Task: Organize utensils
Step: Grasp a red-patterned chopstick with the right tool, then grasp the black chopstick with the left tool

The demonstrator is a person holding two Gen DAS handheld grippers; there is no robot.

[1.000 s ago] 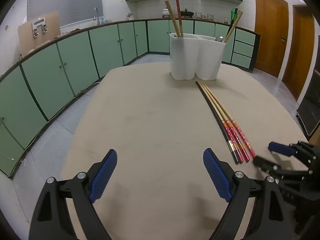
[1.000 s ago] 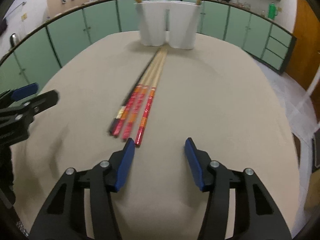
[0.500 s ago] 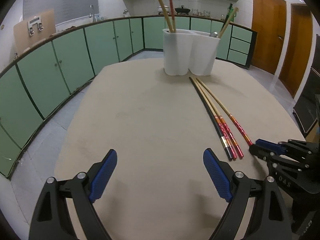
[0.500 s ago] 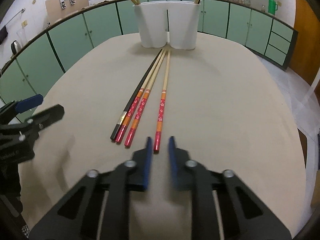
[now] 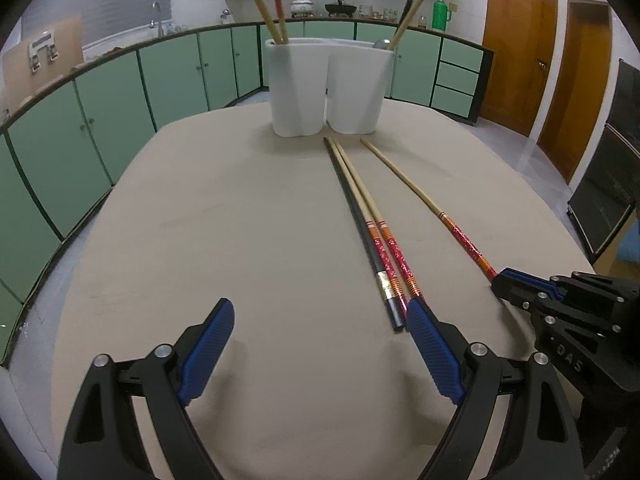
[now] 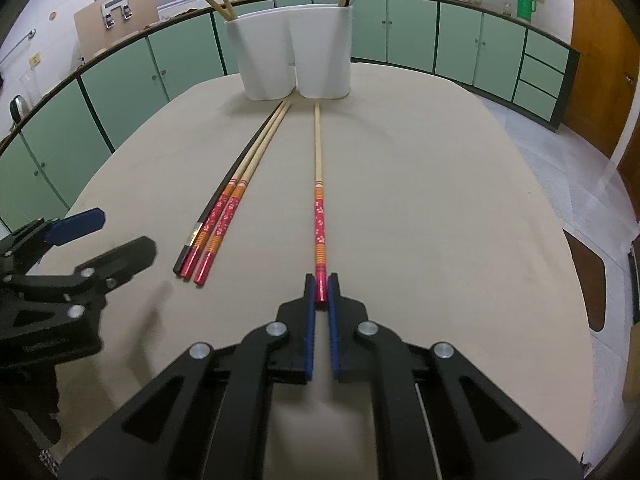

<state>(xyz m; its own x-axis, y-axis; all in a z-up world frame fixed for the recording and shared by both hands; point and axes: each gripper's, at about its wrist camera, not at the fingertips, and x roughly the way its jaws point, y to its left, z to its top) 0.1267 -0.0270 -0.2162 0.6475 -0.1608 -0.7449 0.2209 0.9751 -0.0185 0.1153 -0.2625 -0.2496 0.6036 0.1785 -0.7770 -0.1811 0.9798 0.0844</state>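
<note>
A white two-compartment holder (image 5: 328, 88) (image 6: 292, 52) stands at the table's far side with chopsticks upright in it. My right gripper (image 6: 321, 284) (image 5: 504, 280) is shut on the red patterned end of one wooden chopstick (image 6: 318, 184) (image 5: 420, 196), which lies flat and points at the holder. To its left lie one black and two red-ended chopsticks (image 6: 236, 188) (image 5: 360, 204), side by side. My left gripper (image 5: 320, 312) (image 6: 116, 236) stands open just above the table. Its right finger (image 5: 432, 344) is close to the near ends of those three.
The beige round table (image 5: 240, 220) has bare surface left of the chopsticks and near the front edge. Green kitchen cabinets (image 5: 120, 100) ring the room behind it. Wooden doors (image 5: 520, 48) stand at the right.
My right gripper closed on the rightmost chopstick's red end and swung it away from the other three. My left gripper moved forward, nearer their ends, still open.
</note>
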